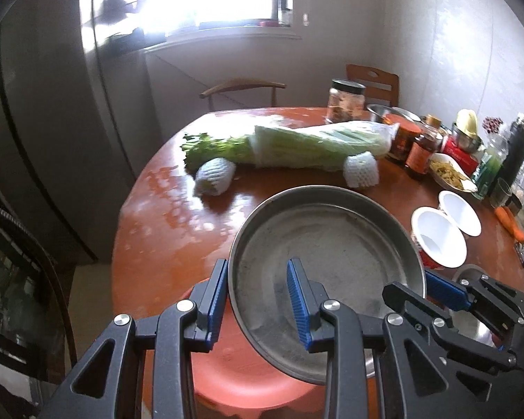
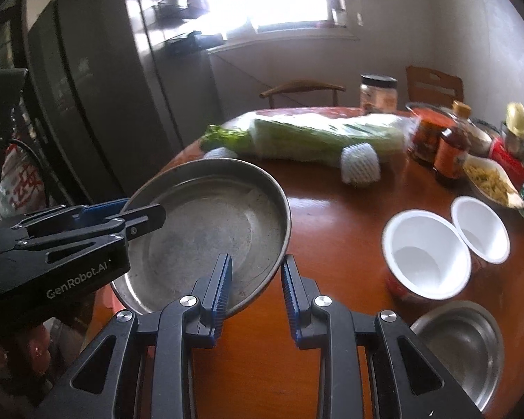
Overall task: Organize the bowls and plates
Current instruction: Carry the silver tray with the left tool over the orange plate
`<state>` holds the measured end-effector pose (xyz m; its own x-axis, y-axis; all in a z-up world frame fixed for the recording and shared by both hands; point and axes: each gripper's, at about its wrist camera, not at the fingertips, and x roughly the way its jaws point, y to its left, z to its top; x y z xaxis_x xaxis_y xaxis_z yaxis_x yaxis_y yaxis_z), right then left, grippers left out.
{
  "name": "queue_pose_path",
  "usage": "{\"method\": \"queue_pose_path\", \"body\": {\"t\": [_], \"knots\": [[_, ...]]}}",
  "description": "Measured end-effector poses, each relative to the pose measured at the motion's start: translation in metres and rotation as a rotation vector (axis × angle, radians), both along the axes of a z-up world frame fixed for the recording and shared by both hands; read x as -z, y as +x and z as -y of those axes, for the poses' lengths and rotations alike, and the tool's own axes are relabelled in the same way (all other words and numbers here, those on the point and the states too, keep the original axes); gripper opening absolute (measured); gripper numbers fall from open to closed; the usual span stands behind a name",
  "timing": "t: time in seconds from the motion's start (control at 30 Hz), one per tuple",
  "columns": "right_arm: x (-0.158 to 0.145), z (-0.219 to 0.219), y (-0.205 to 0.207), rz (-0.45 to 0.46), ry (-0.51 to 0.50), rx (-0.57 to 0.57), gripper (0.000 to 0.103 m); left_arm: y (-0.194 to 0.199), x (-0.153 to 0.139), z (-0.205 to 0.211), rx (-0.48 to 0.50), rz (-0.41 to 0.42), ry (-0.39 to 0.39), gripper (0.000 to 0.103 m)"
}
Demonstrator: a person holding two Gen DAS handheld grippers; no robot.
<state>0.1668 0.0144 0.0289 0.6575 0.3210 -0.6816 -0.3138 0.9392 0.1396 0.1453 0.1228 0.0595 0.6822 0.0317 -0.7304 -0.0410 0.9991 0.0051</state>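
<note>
1. The metal plate (image 1: 328,244), wide, shallow and dull grey, hangs tilted above the near edge of the round wooden table (image 1: 178,209), carried by both tongs at once.
2. The left gripper (image 1: 258,300) is clenched on the plate's near-left rim, one blue pad outside the wall and one inside.
3. The right gripper (image 2: 256,286) is clenched on the rim at the opposite side in the same way.
4. The step in hand looks like a two-handed carry of the plate towards wherever the dishes are to be gathered.
5. The next move probably calls for keeping both hands level with each other so the rim does not twist out of either grip, then lowering it onto a bare patch of table.
6. Two white bowls (image 2: 426,251) stand touching each other to the right; a small steel bowl (image 2: 464,345) sits nearer, cut off by the lens edge.
7. An orange dish (image 1: 227,366) lies under the plate, mostly hidden, so its shape is unclear.
</note>
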Motion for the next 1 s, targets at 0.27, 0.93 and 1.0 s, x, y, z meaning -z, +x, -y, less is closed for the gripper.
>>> {"method": "queue_pose_path", "body": {"t": [0.27, 0.93, 1.0], "knots": [[0.005, -0.041, 0.0, 0.005, -0.023, -0.075, 0.03, -0.013, 0.01, -0.04, -0.066, -0.006, -0.009, 0.034], [0.039, -0.078, -0.002, -0.017, -0.112, -0.101, 0.03, -0.01, 0.053, -0.061, -0.085, -0.049, -0.012, 0.034], [0.042, -0.079, -0.003, -0.017, -0.123, -0.1, 0.03, -0.01, 0.055, -0.06, -0.085, -0.05, -0.008, 0.034]]}}
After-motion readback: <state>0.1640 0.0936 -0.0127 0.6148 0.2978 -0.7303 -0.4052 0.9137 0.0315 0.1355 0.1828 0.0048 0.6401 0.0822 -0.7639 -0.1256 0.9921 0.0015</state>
